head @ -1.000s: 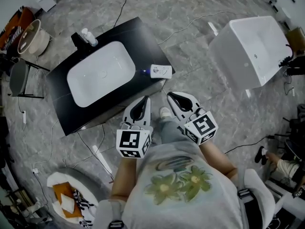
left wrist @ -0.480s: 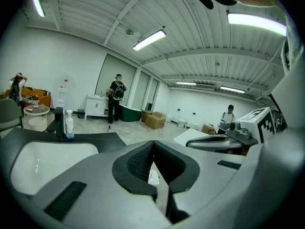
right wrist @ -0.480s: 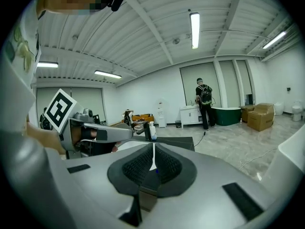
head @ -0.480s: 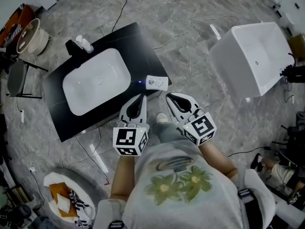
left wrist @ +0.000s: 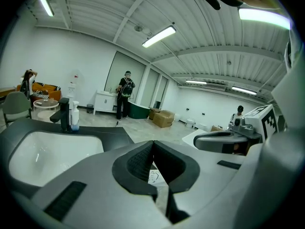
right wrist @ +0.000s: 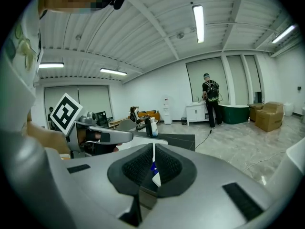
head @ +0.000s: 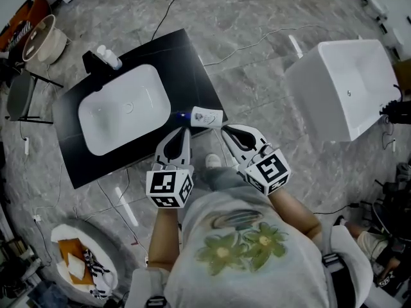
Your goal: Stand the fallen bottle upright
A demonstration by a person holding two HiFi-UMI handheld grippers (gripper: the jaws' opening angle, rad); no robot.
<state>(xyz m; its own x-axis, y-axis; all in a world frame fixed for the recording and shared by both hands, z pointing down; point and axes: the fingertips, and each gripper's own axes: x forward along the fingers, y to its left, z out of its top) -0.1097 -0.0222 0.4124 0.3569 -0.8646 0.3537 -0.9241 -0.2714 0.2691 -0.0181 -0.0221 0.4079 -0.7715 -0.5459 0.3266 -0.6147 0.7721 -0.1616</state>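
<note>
bottle [head: 207, 116]: on its side at table [head: 192, 63] corner, near both tools | left hand-held gripper [head: 182, 133]: jaws together, empty; right hand-held gripper [head: 227, 131]: jaws together, empty | handling: probably light, smooth plastic, may roll; grip mid-body across the width

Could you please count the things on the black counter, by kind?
bottles: 2, the fallen bottle and the upright bottle
faucet: 1
basin: 1
total: 4
</note>
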